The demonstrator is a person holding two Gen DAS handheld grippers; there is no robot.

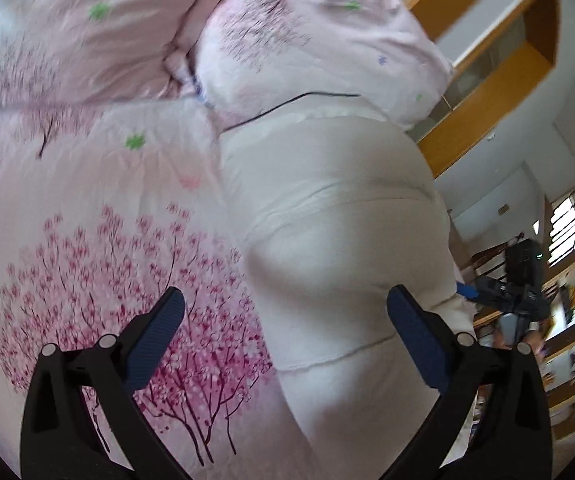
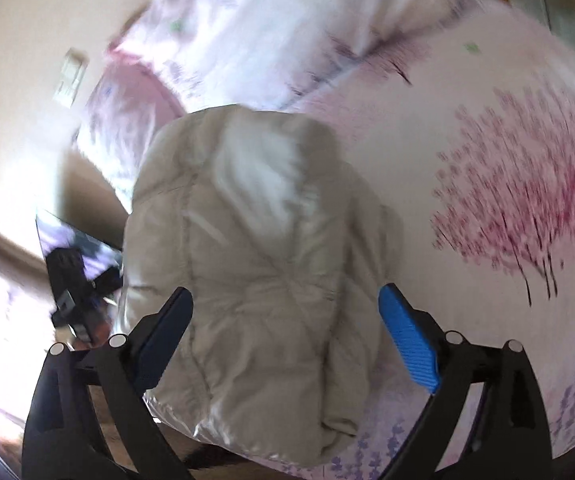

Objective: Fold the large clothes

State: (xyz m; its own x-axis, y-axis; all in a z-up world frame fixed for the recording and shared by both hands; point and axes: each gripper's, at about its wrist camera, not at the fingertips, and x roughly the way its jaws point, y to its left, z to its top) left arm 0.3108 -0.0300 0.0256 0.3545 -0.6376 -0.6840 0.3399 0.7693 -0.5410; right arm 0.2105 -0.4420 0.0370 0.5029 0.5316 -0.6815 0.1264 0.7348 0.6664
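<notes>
A bed under a pink blossom-print quilt fills the room. Both claws, left claw and right claw, stand apart, gripping nothing. Between them lies the beige padded jacket: quilted, puffy, probably light and slippery; seams and hem look like the best holds.

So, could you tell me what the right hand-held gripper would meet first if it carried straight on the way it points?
Most likely the beige padded jacket: it lies between and ahead of the open right hand-held gripper, though blur leaves depth unclear.
</notes>
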